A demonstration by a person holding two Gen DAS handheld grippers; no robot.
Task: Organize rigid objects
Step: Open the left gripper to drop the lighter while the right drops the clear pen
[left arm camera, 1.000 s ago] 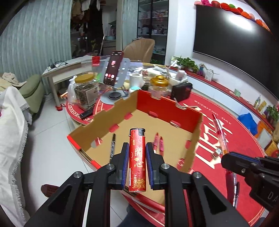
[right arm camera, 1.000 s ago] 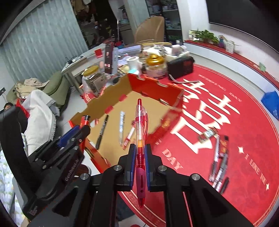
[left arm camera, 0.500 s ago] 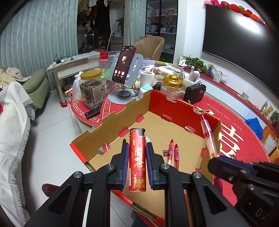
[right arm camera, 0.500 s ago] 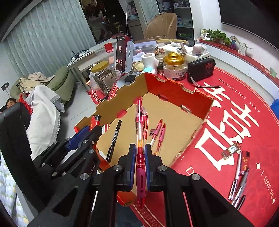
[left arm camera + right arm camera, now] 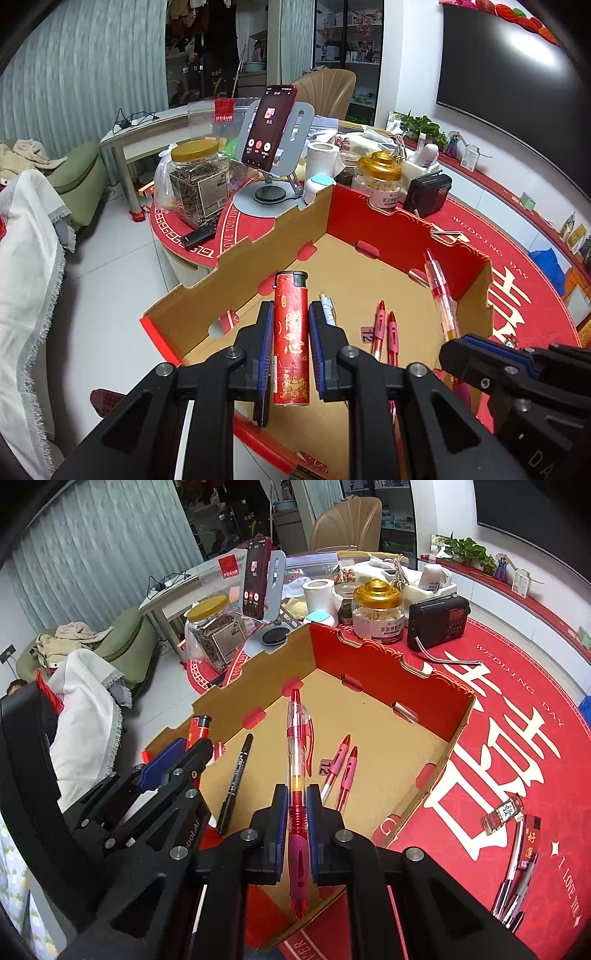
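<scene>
Left wrist view: the cardboard box [image 5: 258, 254] lies open-topped, its floor mostly bare beyond two pink pens [image 5: 386, 330]. The left gripper [image 5: 291, 325] clamps a red lighter [image 5: 291, 338] above the near wall.

Right wrist view: a black marker [image 5: 236, 779] lies inside. The right gripper [image 5: 296, 806], tilted downward, grips a red pen [image 5: 297, 760] over the box.

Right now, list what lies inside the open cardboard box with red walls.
On the box floor: a black marker, two pink pens and a small "12" tag. The near floor is covered by both grippers.
</scene>
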